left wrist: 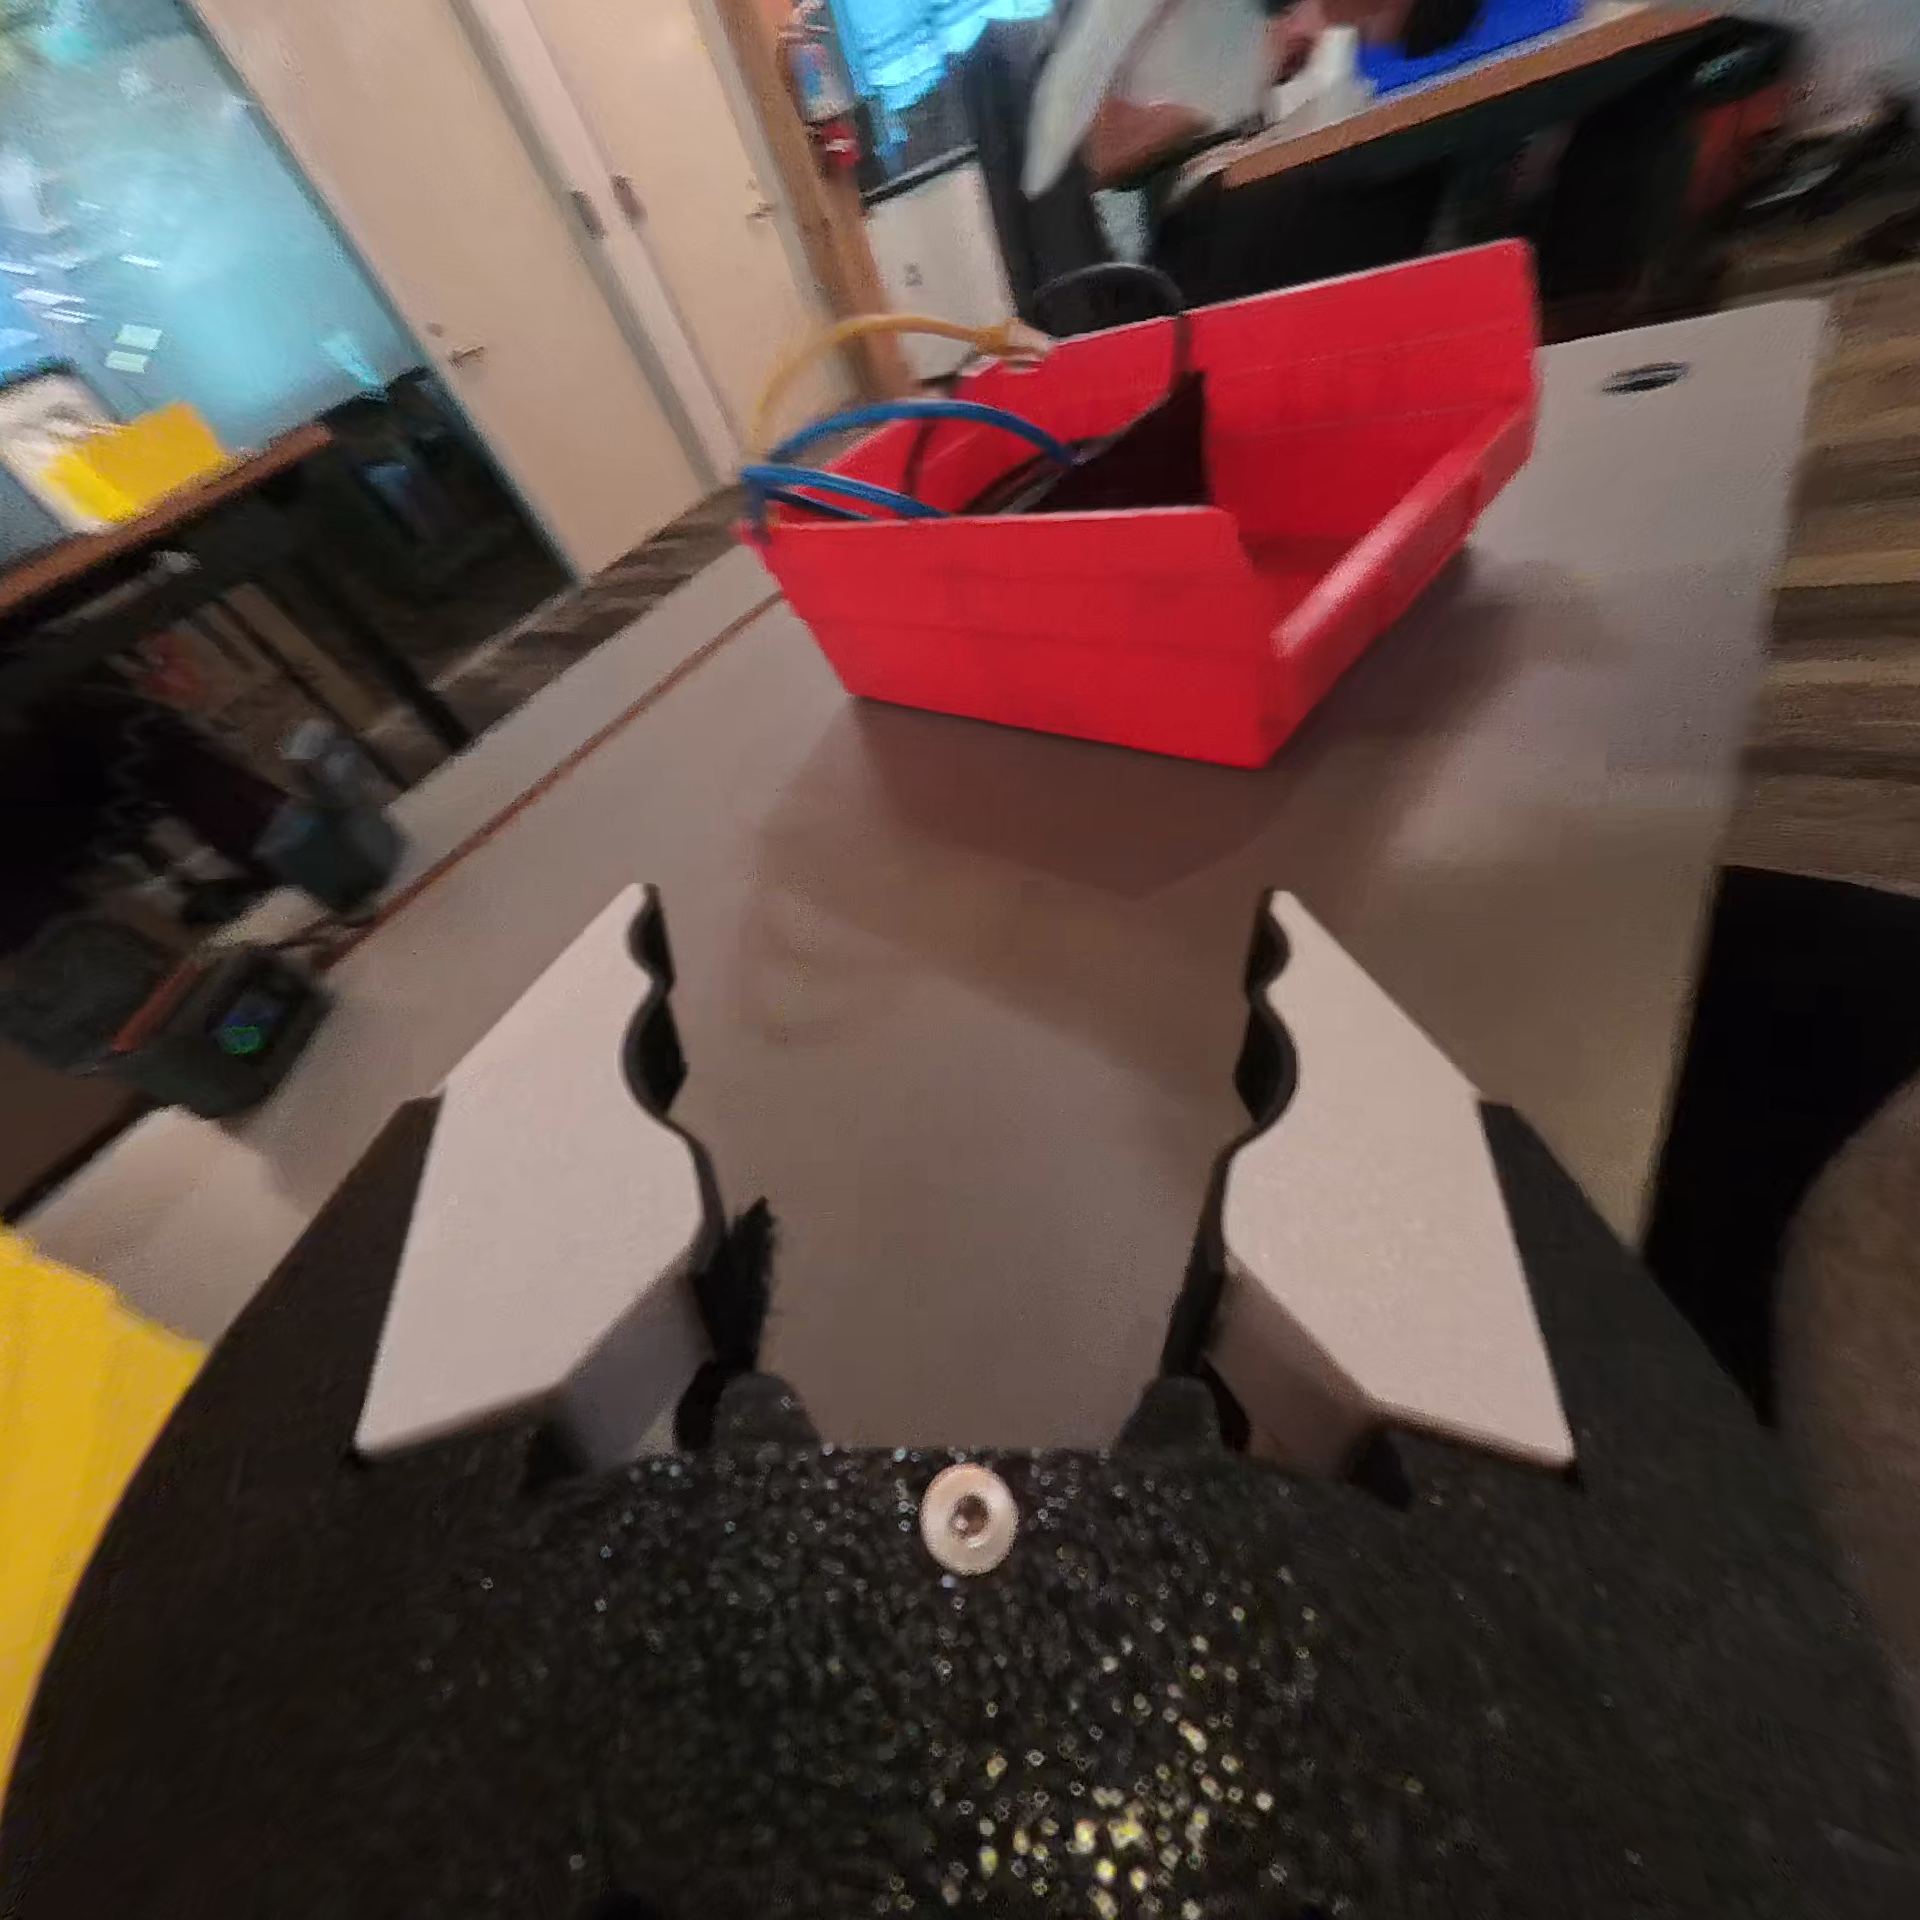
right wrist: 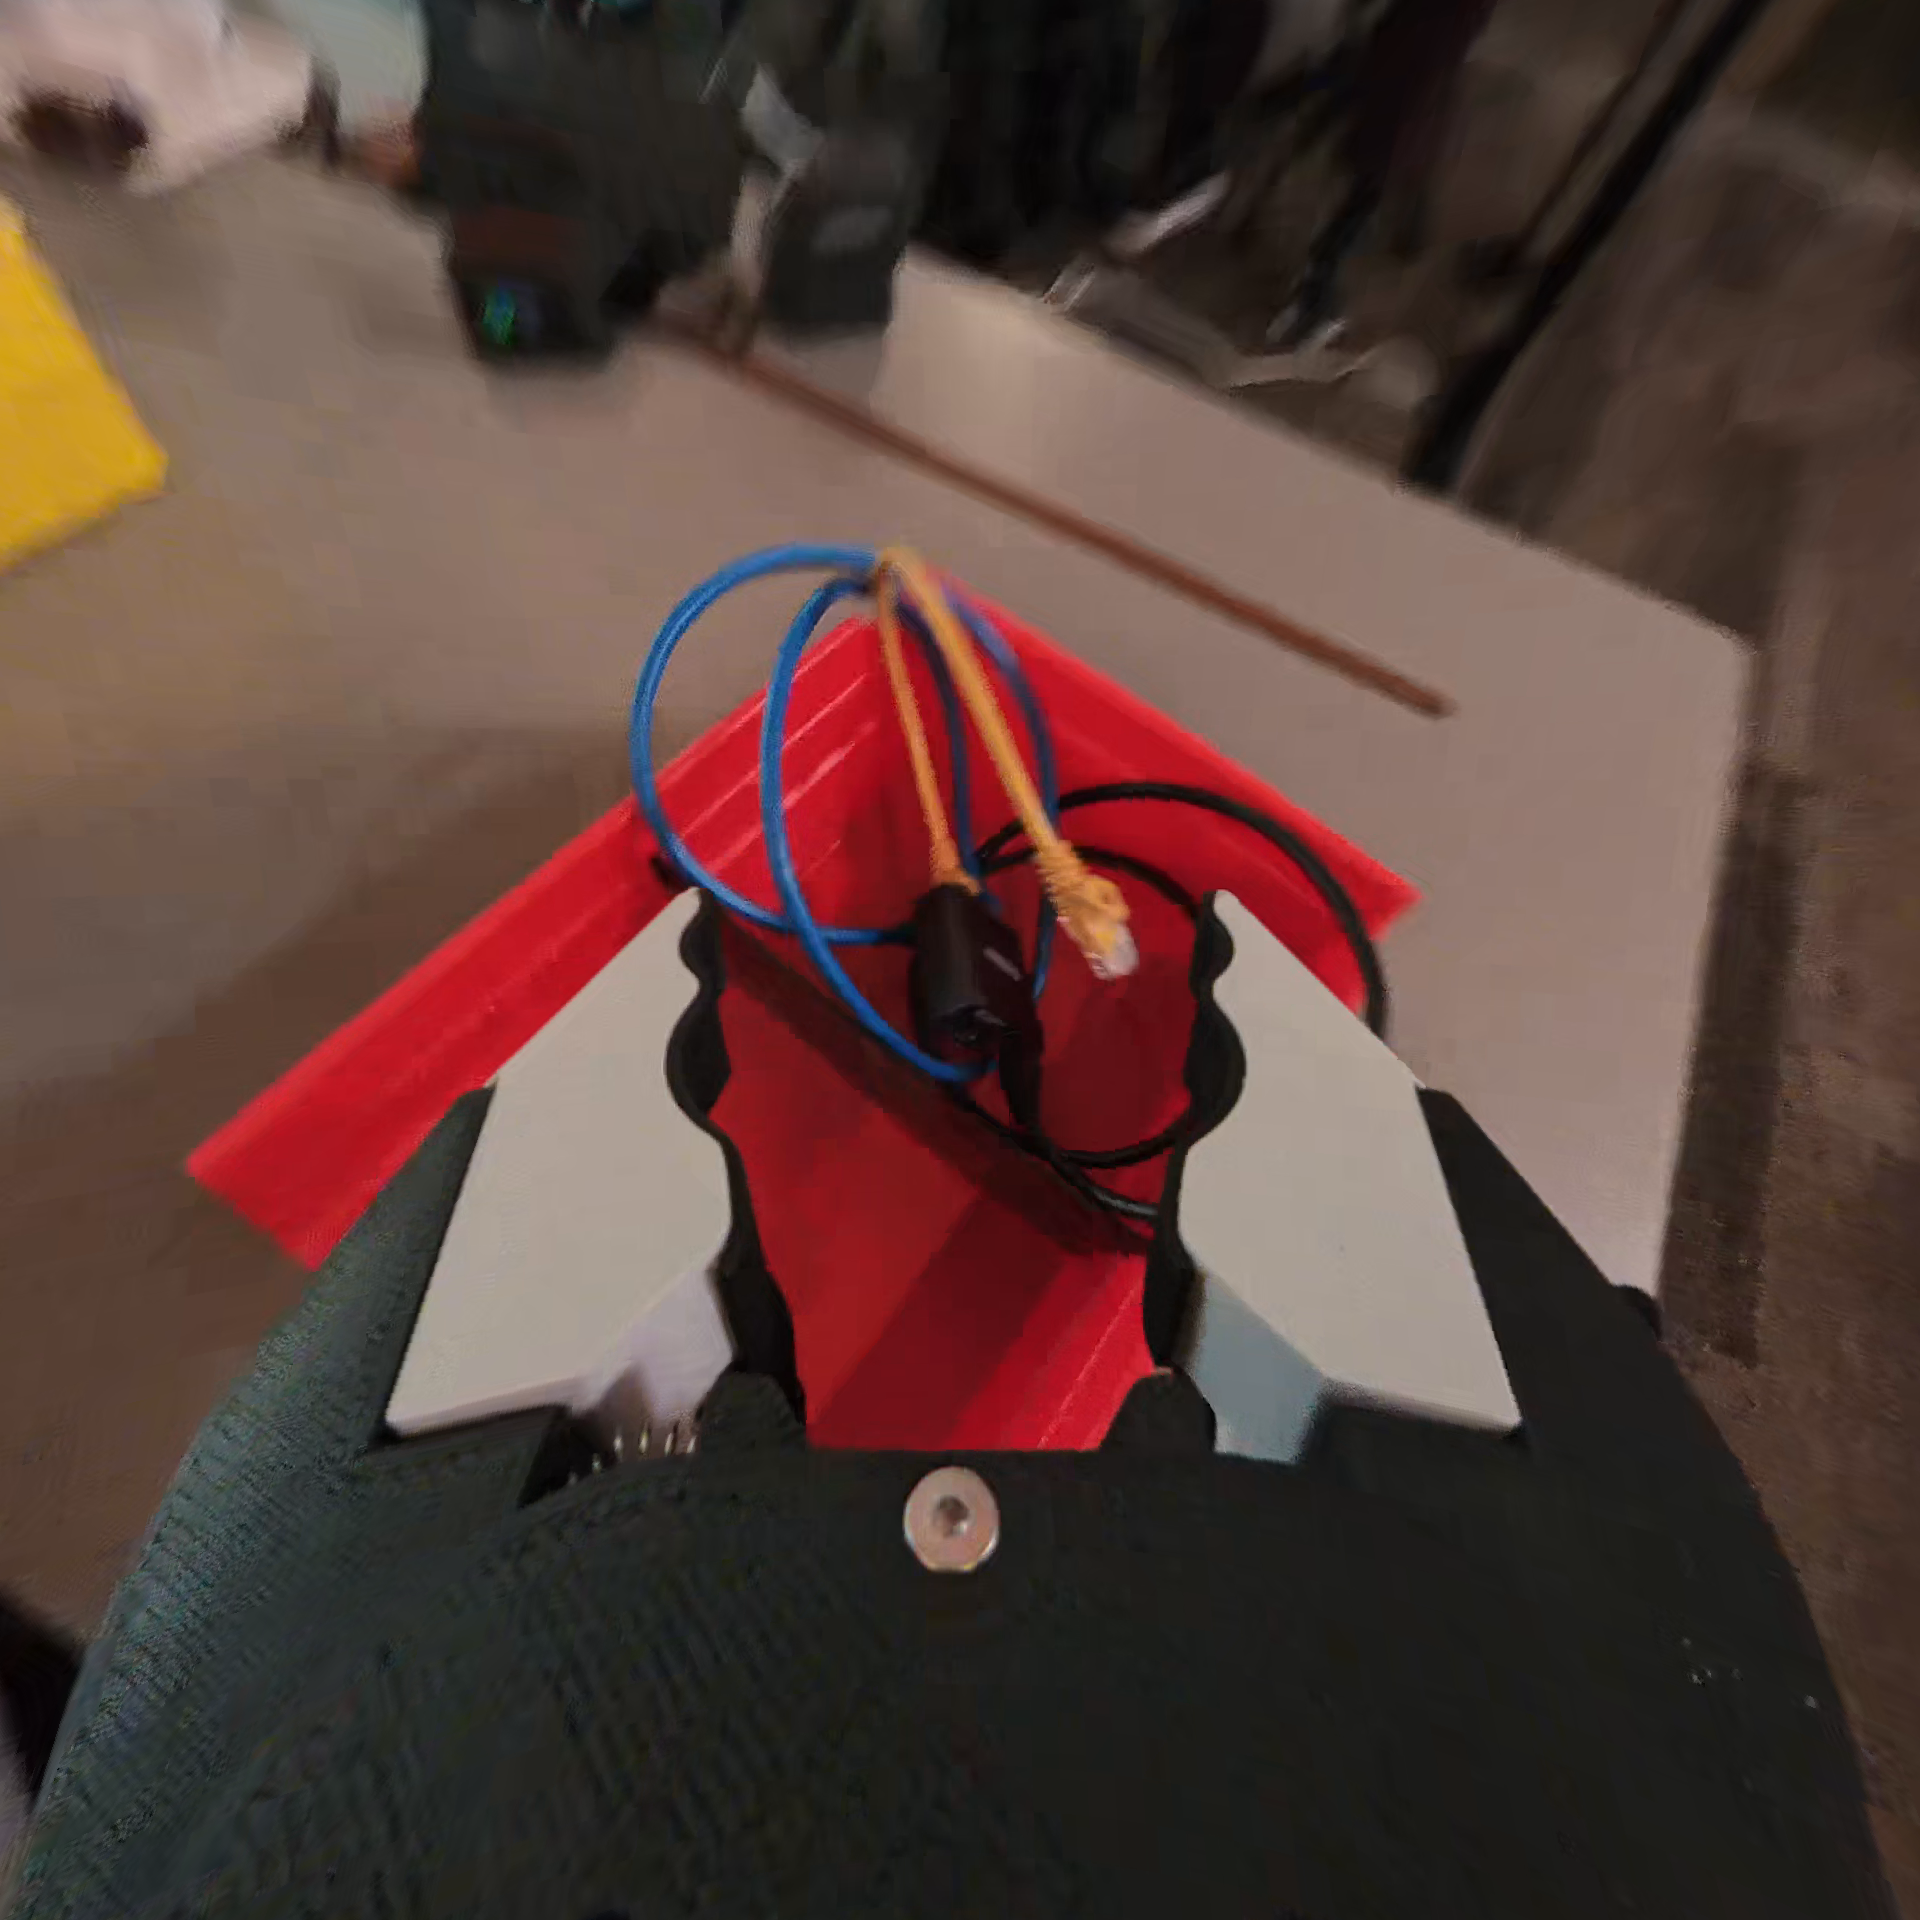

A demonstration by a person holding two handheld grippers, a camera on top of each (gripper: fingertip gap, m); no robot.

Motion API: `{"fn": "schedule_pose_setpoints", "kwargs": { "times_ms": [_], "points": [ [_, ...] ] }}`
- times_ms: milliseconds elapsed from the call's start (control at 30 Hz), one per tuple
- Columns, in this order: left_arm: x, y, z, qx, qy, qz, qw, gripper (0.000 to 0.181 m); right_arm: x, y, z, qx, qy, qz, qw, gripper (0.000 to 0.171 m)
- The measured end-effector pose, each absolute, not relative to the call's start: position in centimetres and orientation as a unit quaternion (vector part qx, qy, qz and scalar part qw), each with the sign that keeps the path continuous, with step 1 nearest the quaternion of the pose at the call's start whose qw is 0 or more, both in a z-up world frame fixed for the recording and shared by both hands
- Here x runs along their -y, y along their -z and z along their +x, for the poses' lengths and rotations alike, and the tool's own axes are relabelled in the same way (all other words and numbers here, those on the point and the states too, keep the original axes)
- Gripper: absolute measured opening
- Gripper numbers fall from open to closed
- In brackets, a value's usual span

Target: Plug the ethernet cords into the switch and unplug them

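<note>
A red bin (left wrist: 1039, 634) stands on the grey table (left wrist: 935, 935), ahead of my left gripper (left wrist: 961, 935), which is open, empty and apart from it. Blue cord loops (left wrist: 883, 421) and an orange cord (left wrist: 904, 330) stick out of the bin. In the right wrist view my right gripper (right wrist: 951, 935) is open and empty, hovering over the red bin (right wrist: 416, 1060). Inside lie a blue ethernet cord (right wrist: 707, 623), an orange ethernet cord with a clear plug (right wrist: 1096, 925), a black cable (right wrist: 1299, 831) and a small black part (right wrist: 961, 971). I cannot make out the switch clearly.
A yellow object (right wrist: 52, 416) lies at the table's left. A dark device with a lit screen (left wrist: 244, 1023) sits at the table's left edge. The table has a round hole (left wrist: 1642, 376) at its far right. Desks and a person are behind. Some 35 cm of space lies between my two pairs of fingers.
</note>
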State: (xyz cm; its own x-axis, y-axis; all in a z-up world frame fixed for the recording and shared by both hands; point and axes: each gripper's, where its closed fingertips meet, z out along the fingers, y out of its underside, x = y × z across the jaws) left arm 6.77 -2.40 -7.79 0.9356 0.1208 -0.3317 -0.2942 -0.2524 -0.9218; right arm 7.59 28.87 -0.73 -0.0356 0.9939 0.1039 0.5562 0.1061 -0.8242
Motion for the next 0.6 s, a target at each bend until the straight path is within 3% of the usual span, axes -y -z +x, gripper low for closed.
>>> {"fn": "schedule_pose_setpoints", "kwargs": {
  "times_ms": [100, 133, 233, 333, 433, 600],
  "points": [
    [3.9, 4.3, 3.4, 0.017, -0.283, -0.752, 0.595, 0.156, -29.3, -1.5, 11.1, 0.539, -0.362, -0.614, 0.449, 0.108],
    [4.7, 3.6, 2.2, 0.048, -0.314, -0.749, 0.581, 0.158, -29.3, -1.6, 12.3, 0.500, -0.389, -0.620, 0.462, 0.114],
    [7.0, 2.7, 0.0, 0.098, -0.366, -0.756, 0.534, 0.159, -30.5, 1.5, 15.5, 0.415, -0.395, -0.658, 0.489, 0.125],
    [10.4, 3.6, -3.2, 0.141, -0.419, -0.784, 0.435, 0.159, -30.6, 6.3, 17.3, 0.436, -0.321, -0.673, 0.505, 0.122],
    [15.4, 5.1, -6.4, 0.208, -0.449, -0.810, 0.314, 0.154, -30.3, 9.2, 17.1, 0.484, -0.266, -0.701, 0.451, 0.118],
    [18.5, 10.6, -6.8, 0.273, -0.314, -0.876, 0.243, 0.117, -30.8, 12.5, 17.3, 0.500, -0.206, -0.736, 0.407, 0.069]
  ]
}}
